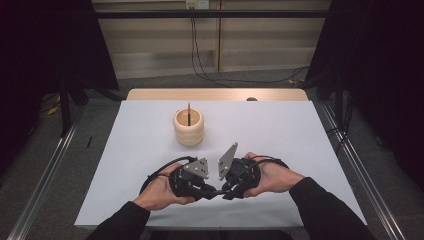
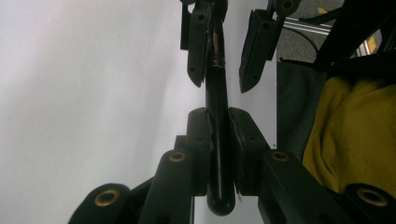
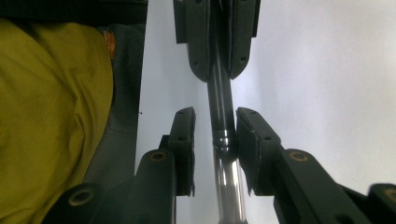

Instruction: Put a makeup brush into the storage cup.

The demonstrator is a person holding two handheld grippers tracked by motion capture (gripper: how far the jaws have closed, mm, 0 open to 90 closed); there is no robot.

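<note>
A slim black pen (image 2: 215,88) with a shiny metal section (image 3: 229,172) spans between my two grippers near the table's front edge. My left gripper (image 2: 219,135) is shut on one end of it, pads pressed against the barrel. My right gripper (image 3: 215,121) faces it with the pen between its pads (image 3: 252,144), and a gap shows on each side, so it is open. In the high view the left gripper (image 1: 212,190) and right gripper (image 1: 227,190) meet tip to tip. A ribbed wooden cup (image 1: 188,127) stands farther back, with a thin dark stick (image 1: 189,111) upright in it.
The table carries a white cover (image 1: 280,135), and its wooden far edge (image 1: 215,94) shows behind. The person's yellow garment (image 2: 355,135) lies close behind the grippers. Metal rails (image 1: 360,165) run along both sides of the table on the floor.
</note>
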